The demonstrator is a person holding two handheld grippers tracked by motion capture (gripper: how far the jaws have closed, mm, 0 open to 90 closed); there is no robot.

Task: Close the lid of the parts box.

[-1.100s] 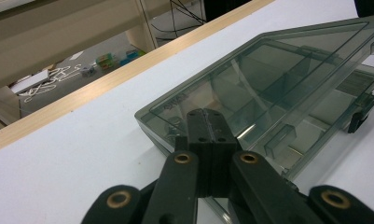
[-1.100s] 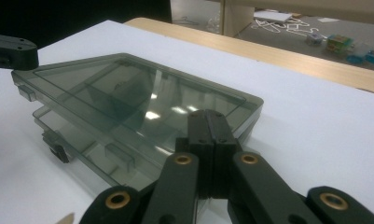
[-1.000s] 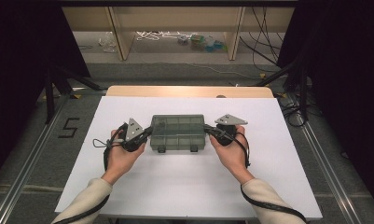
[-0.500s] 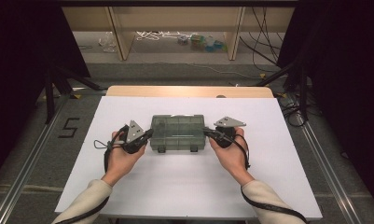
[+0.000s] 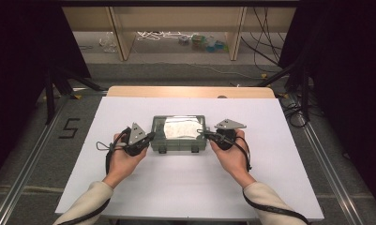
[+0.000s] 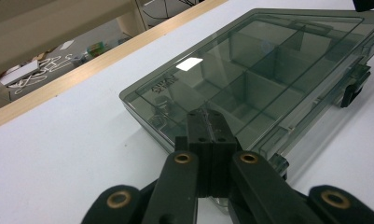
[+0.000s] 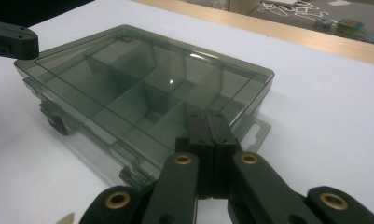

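Two closed claws flanking organizer box [image 5: 178, 133]

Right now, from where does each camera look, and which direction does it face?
High view: above the person's side, facing forward and down on the table; both forearms, left claw, right claw.
Left gripper view: on the left claw, shut, facing the compartment box.
Right gripper view: on the right claw, shut, facing the box.
Shared: the box.

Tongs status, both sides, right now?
Left tongs: closed, holding nothing, tips at the left end of the smoky compartment box.
Right tongs: closed, holding nothing, tips at the box's right end.
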